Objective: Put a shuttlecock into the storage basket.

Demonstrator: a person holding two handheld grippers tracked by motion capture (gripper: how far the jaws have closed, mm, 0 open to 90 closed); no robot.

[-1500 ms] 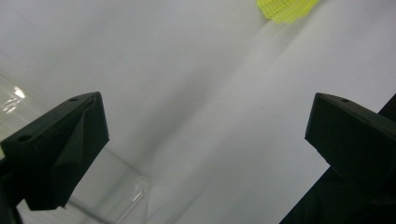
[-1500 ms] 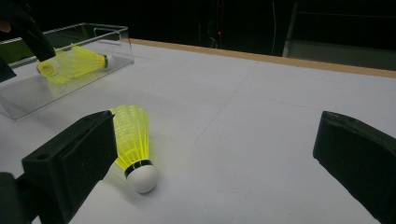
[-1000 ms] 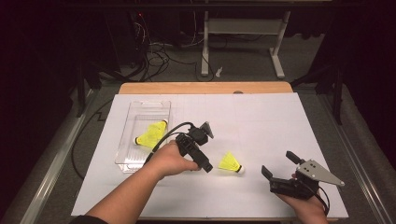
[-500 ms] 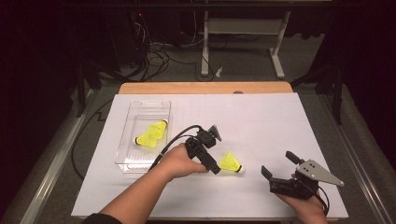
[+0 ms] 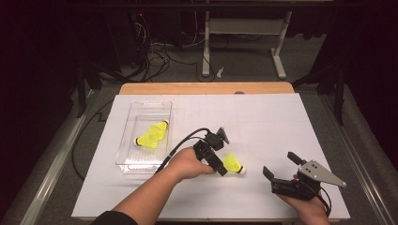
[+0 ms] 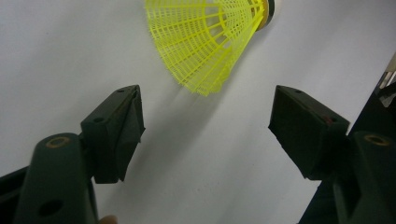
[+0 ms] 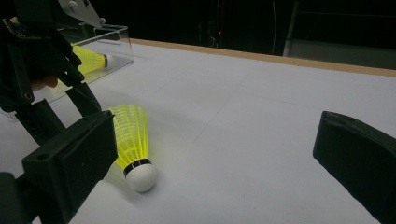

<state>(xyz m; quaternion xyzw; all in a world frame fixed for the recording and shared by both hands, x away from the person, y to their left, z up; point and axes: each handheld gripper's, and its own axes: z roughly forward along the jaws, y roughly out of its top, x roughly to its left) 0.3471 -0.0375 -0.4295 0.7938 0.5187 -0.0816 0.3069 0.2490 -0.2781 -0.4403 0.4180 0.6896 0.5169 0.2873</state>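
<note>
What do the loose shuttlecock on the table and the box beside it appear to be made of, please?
Shuttlecock: its yellow skirt looks like moulded plastic, an open mesh of ribs; the white, matte, rounded nose could be foam or cork. Box: clear, glossy, rigid plastic, probably acrylic, as the table shows through its walls.

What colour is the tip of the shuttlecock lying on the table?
White, with a black band; the shuttlecock shows it best in the right gripper view.

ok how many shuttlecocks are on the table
3. Two lie in the clear box, at and; one lies on the table at, by the left tool.
</note>
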